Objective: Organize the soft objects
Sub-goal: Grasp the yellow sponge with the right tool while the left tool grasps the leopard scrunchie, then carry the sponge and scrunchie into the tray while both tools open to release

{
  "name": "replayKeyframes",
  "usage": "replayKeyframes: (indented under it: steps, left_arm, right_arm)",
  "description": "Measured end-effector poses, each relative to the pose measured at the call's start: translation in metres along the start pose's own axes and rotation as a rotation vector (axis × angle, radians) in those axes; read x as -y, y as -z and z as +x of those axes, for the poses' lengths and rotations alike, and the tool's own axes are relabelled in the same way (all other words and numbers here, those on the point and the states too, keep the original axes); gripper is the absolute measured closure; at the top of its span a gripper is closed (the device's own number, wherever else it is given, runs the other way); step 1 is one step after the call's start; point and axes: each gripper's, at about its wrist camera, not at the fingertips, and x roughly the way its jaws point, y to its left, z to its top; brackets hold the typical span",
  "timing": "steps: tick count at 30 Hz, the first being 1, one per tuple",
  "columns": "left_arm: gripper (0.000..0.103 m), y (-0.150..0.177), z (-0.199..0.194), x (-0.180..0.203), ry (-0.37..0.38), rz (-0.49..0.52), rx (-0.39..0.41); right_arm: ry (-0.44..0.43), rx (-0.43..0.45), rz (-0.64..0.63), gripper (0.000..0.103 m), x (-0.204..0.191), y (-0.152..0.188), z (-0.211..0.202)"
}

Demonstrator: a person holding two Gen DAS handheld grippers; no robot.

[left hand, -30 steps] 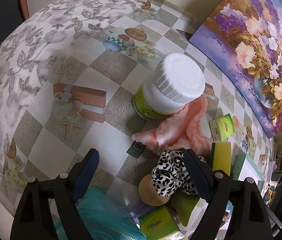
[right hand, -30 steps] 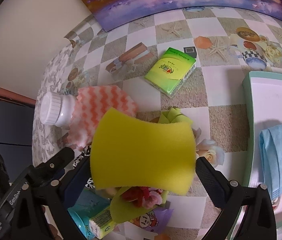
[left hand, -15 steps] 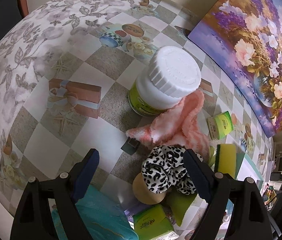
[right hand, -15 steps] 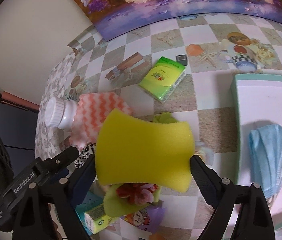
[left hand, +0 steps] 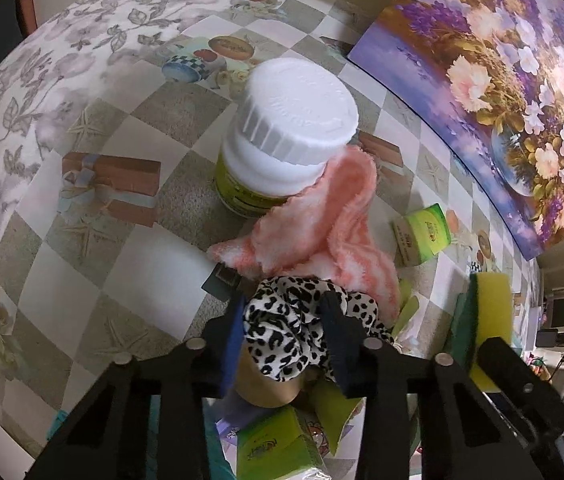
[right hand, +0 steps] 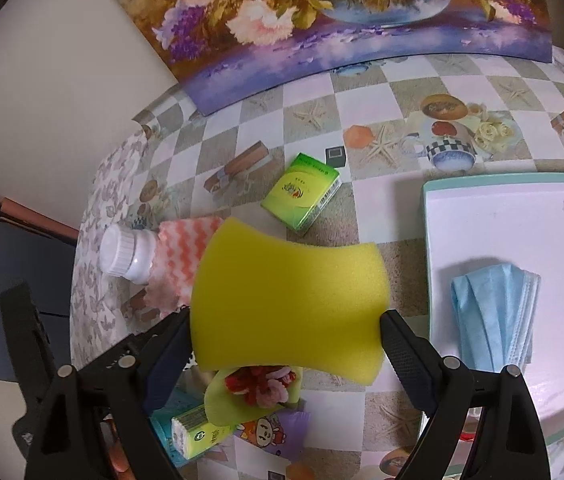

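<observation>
My left gripper (left hand: 282, 336) is shut on a black-and-white leopard-print scrunchie (left hand: 290, 340), which lies over a tan round object (left hand: 266, 388). A pink-and-white fuzzy cloth (left hand: 322, 228) lies just beyond it, against a white-capped bottle (left hand: 282, 128). My right gripper (right hand: 286, 344) is shut on a yellow sponge (right hand: 286, 300) and holds it above the table, left of a white tray with a teal rim (right hand: 426, 216). A blue face mask (right hand: 494, 320) lies in the tray. The sponge also shows in the left wrist view (left hand: 490, 312).
A green tissue pack (right hand: 302, 190) lies on the checkered tablecloth beyond the sponge. A second green pack (right hand: 194, 436), a teal item and a lime cloth with red and pink fluff (right hand: 258, 384) lie near my grippers. A flower painting (right hand: 322, 12) leans at the back.
My left gripper has moved in and closed on the leopard-print scrunchie. My right gripper has carried the sponge further right, toward the tray.
</observation>
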Motion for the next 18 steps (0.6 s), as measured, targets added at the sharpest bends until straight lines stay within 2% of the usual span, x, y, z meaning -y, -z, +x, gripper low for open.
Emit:
replayKeyframes:
  steps: [1, 4, 9, 18]
  left_arm:
    - [0.075, 0.000, -0.001, 0.000, -0.004, 0.002, 0.003]
    - [0.082, 0.000, -0.002, 0.000, 0.000, -0.002, 0.014]
    - [0.092, 0.000, -0.005, 0.000, 0.011, -0.013, 0.033]
    - [0.094, 0.002, -0.014, 0.002, -0.001, -0.005, 0.061]
  right_arm:
    - [-0.001, 0.003, 0.001, 0.011, 0.000, 0.000, -0.002]
    - [-0.003, 0.011, 0.005, 0.011, 0.001, -0.001, -0.006]
    - [-0.017, 0.019, 0.007, 0.011, 0.002, -0.002, -0.011]
    - [-0.024, 0.029, 0.011, 0.011, 0.004, -0.004, -0.019]
